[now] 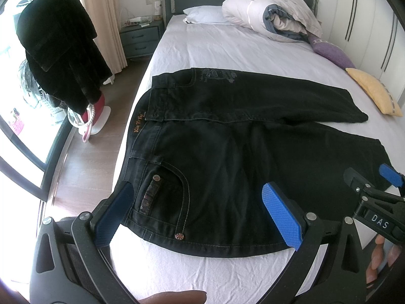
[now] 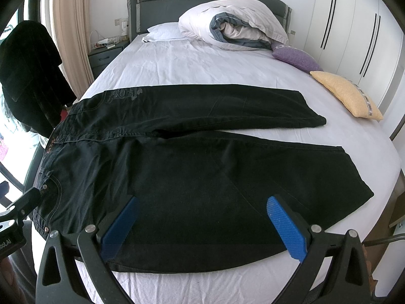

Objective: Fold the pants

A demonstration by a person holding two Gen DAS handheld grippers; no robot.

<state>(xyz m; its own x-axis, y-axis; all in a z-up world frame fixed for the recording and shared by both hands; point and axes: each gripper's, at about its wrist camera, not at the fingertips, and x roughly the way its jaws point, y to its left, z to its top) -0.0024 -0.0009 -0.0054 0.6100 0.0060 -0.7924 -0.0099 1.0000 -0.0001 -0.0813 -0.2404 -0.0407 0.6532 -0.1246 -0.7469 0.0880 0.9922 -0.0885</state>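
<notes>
Grippers first: the left hand-held gripper (image 1: 200,212) hangs spread over the pocket end of the pants (image 1: 227,152), nothing between its blue pads. The right hand-held gripper (image 2: 202,225) is likewise spread, above the near leg, pinching nothing.

Pants: black jeans, laid flat across the foot half of the bed (image 2: 177,60), waistband at the left edge, both legs running right and splayed apart, hems short of the right edge. A bare strip of white sheet lies between the pants and the near edge.

Bed beyond: wrinkled white sheet; a yellow cushion (image 2: 346,96) and a purple cushion (image 2: 296,59) along the right side; a rolled duvet (image 2: 235,24) and a pillow (image 2: 162,34) against the grey headboard (image 2: 177,2).

Room: white wardrobe (image 2: 354,38) on the right. On the left, wood floor (image 1: 83,172), a dark garment (image 1: 58,50) hanging by the window, a curtain (image 1: 101,20), and a nightstand (image 1: 140,40) beside the headboard.
</notes>
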